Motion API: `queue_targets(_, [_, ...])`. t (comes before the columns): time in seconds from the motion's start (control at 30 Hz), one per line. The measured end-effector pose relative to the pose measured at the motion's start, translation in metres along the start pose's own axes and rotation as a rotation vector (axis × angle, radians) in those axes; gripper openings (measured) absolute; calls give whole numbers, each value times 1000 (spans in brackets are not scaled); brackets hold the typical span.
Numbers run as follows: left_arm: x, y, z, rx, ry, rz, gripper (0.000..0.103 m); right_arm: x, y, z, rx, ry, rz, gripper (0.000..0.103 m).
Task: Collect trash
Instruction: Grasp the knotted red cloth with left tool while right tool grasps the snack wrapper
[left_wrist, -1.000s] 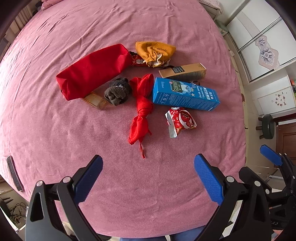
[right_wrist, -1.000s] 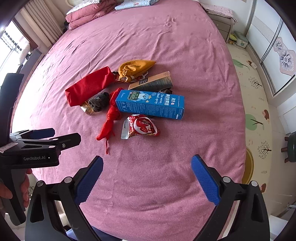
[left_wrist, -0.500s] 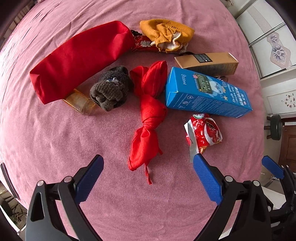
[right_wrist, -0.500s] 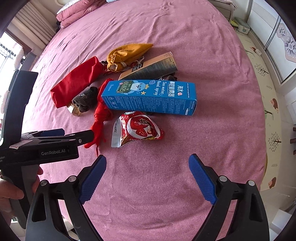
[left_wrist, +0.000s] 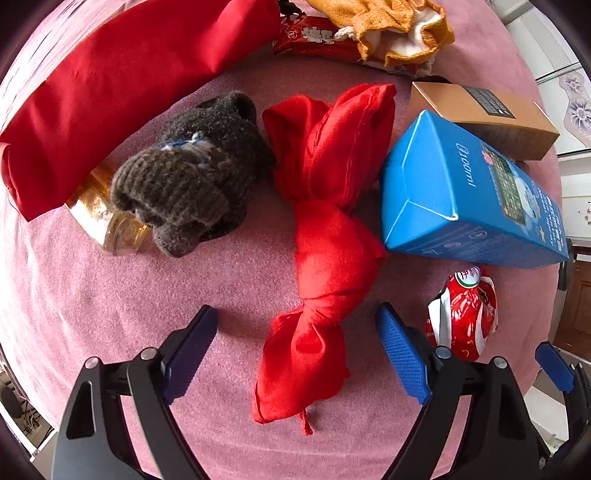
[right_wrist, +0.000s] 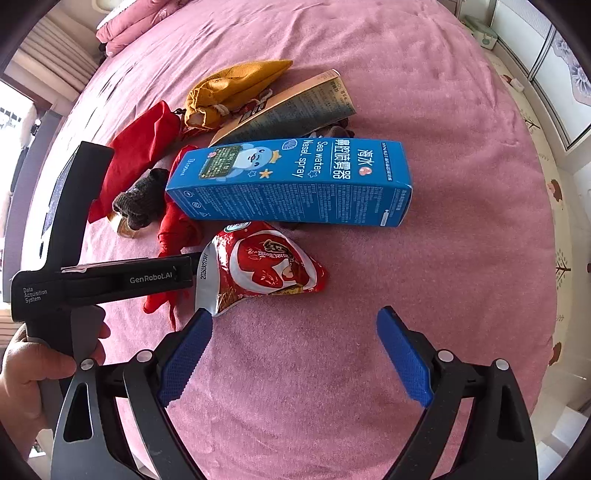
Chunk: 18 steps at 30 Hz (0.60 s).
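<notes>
The left claw (left_wrist: 295, 347), closing, straddles an untouched knotted red cloth bundle (left_wrist: 325, 258) on the pink bed (right_wrist: 424, 92); the right claw (right_wrist: 291, 354) gapes empty.

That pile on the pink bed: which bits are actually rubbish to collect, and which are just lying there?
Likely trash, judging by looks:
- red snack wrapper
- blue nasal spray box
- tan carton
- red candy wrapper
- gold foil packet

Probably just lying about:
- knotted red cloth
- dark knitted sock
- mustard drawstring pouch
- red fabric bag

Glossy foil snack wrapper (right_wrist: 258, 269), fuzzy pink bedspread (right_wrist: 424, 92), matt cardboard blue box (right_wrist: 291, 181).
</notes>
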<state>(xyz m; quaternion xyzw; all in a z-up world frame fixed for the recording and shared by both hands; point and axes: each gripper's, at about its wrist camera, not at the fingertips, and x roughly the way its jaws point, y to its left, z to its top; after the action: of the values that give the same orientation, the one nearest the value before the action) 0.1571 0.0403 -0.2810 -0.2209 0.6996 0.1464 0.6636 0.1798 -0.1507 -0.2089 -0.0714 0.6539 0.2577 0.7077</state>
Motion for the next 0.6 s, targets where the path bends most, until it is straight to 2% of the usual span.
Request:
queue_targets(0.1, [1, -2, 9, -2, 3, 18, 80, 5, -1, 3, 6, 7, 11, 87])
queue_targets(0.17, [0, -2, 13, -2, 1, 39, 59, 7, -3, 5, 13, 10, 27, 87])
queue_targets(0.2, [-3, 1, 14, -6, 0, 36, 54, 9, -2, 7, 15, 11, 35, 88])
queue_targets(0.27, [-8, 7, 16, -29, 2, 1, 31, 12, -1, 12, 20, 15, 50, 88])
queue_targets(0.3, [-9, 10, 17, -38, 6, -25, 22, 14, 1, 14, 20, 18, 61, 89])
queue_targets(0.33, [-11, 14, 18, -47, 9, -47, 18, 18, 4, 17, 13, 25, 68, 89])
queue_targets(0.53, [-18, 32, 17, -63, -1, -116, 13, 42, 14, 30, -14, 69, 34, 89])
queue_targets(0.6, [-16, 46, 7, -76, -8, -133, 13, 48, 13, 31, 2, 84, 29, 81])
